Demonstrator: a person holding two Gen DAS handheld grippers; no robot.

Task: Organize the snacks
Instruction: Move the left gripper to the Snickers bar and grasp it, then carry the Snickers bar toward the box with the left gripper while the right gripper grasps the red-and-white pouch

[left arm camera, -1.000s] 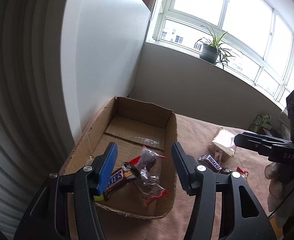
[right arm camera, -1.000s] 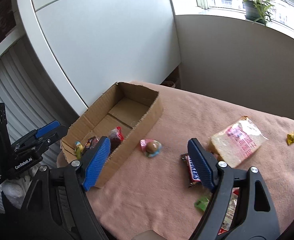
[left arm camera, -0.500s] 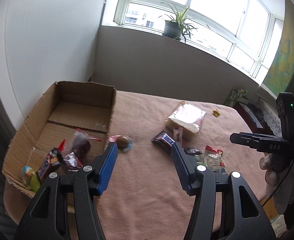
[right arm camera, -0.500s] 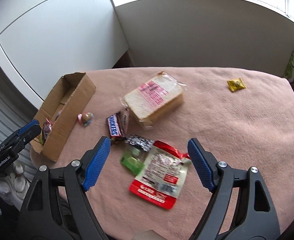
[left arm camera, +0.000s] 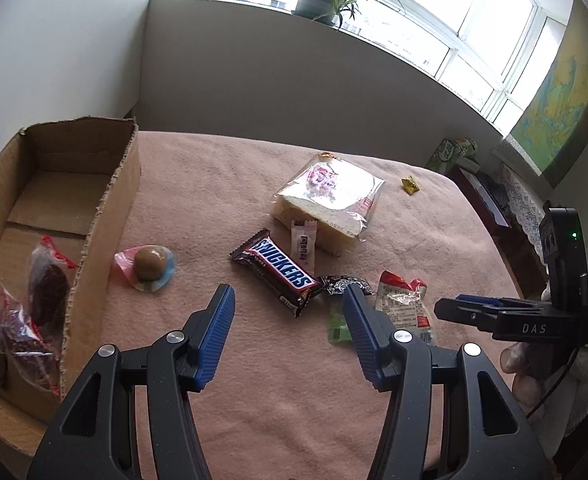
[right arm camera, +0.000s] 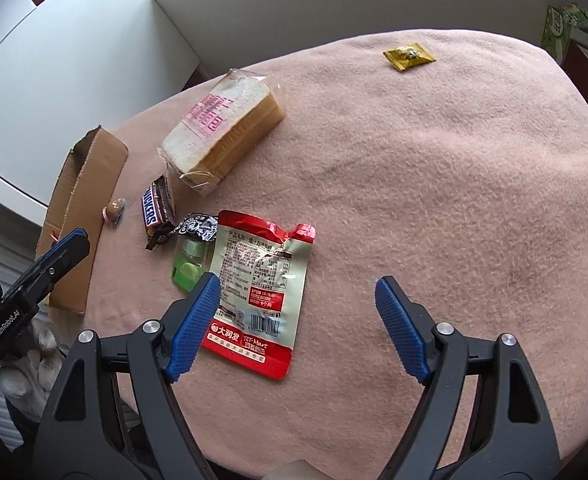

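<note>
Left wrist view: left gripper (left arm camera: pixel 287 336), jaws spread, empty, above Snickers bar (left arm camera: pixel 274 271). Right gripper (right arm camera: pixel 296 330) likewise spread. Next, probably: boxing into cardboard box (left arm camera: pixel 105 208).

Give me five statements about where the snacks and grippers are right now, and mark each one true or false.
1. The Snickers bar on the cloth lies outside the cardboard box. True.
2. The left gripper is shut on the Snickers bar. False: its jaws are open and hold nothing.
3. The bagged bread sits inside the box. False: it lies on the pink cloth, apart from the box.
4. The red-and-silver pouch lies flat on the cloth close to the right gripper, which is open. True.
5. The small yellow packet lies on top of the bread. False: it lies alone on the cloth, well away from the other snacks.
</note>
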